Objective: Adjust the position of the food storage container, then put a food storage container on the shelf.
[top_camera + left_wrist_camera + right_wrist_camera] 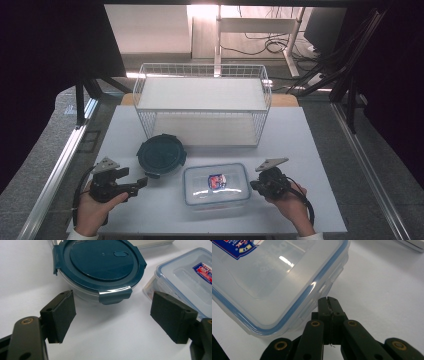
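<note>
Round box [161, 155]: worktop [310, 150] centre-left, dark lid on, before wire rack [202, 102]. Left tool [113, 315] spread, aimed at it, not touching. Right tool [329, 305] pressed together, empty, beside clear box [216, 184] at near edge. Likely next: straddle round box squarely, avoid latch tabs.

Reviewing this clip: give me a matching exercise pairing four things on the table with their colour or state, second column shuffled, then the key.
Things:
1. round container
2. rectangular container
3. left gripper
4. right gripper

States:
A. jaws pressed together beside a clear box
B. dark teal lid with clip tabs
C. jaws spread wide, nothing between them
D. clear lid with blue seal and a red-and-blue label

Pairs: 1-B, 2-D, 3-C, 4-A
</note>
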Demonstrator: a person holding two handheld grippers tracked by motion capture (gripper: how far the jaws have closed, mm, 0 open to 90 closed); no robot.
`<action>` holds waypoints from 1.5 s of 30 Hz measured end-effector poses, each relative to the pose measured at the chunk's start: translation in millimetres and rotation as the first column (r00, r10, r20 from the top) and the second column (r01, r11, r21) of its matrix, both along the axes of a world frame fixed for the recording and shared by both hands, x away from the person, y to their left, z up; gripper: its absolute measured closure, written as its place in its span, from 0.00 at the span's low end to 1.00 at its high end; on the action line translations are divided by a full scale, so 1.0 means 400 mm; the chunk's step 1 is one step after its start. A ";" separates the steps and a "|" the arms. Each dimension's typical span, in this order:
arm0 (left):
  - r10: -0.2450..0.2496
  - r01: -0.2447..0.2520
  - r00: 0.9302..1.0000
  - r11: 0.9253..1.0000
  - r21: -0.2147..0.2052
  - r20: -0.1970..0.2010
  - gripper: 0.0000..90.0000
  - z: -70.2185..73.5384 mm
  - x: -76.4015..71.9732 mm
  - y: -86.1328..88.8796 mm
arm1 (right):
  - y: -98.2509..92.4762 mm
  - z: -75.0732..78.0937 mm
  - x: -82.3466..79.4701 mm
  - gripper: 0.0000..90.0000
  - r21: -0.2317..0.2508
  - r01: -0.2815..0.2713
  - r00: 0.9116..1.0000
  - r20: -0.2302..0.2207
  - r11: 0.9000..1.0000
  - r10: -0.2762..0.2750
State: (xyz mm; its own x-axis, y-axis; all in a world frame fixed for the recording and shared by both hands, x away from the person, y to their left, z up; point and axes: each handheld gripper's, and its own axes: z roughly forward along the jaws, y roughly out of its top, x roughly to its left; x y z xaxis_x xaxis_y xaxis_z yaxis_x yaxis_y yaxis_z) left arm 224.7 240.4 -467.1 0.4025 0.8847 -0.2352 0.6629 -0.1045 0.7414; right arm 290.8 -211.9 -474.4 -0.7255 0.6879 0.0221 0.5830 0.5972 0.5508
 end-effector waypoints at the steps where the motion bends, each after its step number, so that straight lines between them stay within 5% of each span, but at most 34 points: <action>1: 0.000 0.000 1.000 1.000 0.000 0.000 0.22 0.000 0.000 0.000 | 0.000 0.000 0.000 0.99 -0.002 -0.004 1.000 0.005 1.000 0.004; 16: 0.002 -0.002 1.000 1.000 0.000 0.001 0.22 0.002 -0.001 0.003 | 0.007 0.006 -0.023 0.99 0.001 -0.016 1.000 0.007 1.000 0.016; 17: 0.005 -0.005 1.000 1.000 0.001 0.003 0.21 0.004 -0.003 0.002 | 0.000 0.019 -0.027 0.99 -0.033 0.015 0.998 0.069 0.999 -0.013; 18: 0.005 -0.005 1.000 1.000 0.001 0.003 0.21 0.004 -0.003 0.002 | -0.005 0.025 -0.030 0.99 -0.026 0.026 0.996 0.083 0.999 -0.024; 23: 0.012 -0.012 0.999 1.000 -0.008 0.045 0.22 0.028 -0.015 0.001 | -0.043 0.063 -0.045 0.98 0.076 0.067 0.989 0.129 0.995 -0.076; 29: -0.027 0.028 0.999 0.999 -0.017 0.021 0.22 0.031 -0.016 -0.026 | -0.077 0.068 -0.032 0.44 0.247 0.100 0.991 0.060 0.964 -0.118; 31: -0.031 0.032 0.999 0.999 -0.028 0.012 0.22 0.031 -0.015 -0.034 | -0.082 0.068 -0.028 0.35 0.294 0.108 0.992 0.036 0.950 -0.124; 35: -0.045 0.045 0.999 0.998 -0.038 0.003 0.21 0.034 -0.015 -0.048 | -0.087 0.070 -0.029 0.25 0.346 0.101 0.993 0.019 0.933 -0.114; 45: -0.044 0.044 0.999 0.997 -0.055 0.009 0.20 0.041 -0.021 -0.055 | -0.085 0.067 -0.029 0.22 0.341 0.100 0.994 0.014 0.935 -0.111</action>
State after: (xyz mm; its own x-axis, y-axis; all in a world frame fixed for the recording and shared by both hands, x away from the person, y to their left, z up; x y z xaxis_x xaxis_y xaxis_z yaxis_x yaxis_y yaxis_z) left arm 216.5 218.5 -450.5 0.4431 0.8517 -0.2799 0.6525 -0.0923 0.7522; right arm 279.1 -246.0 -447.7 -0.6534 0.7162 0.2452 0.6110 0.3077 0.7294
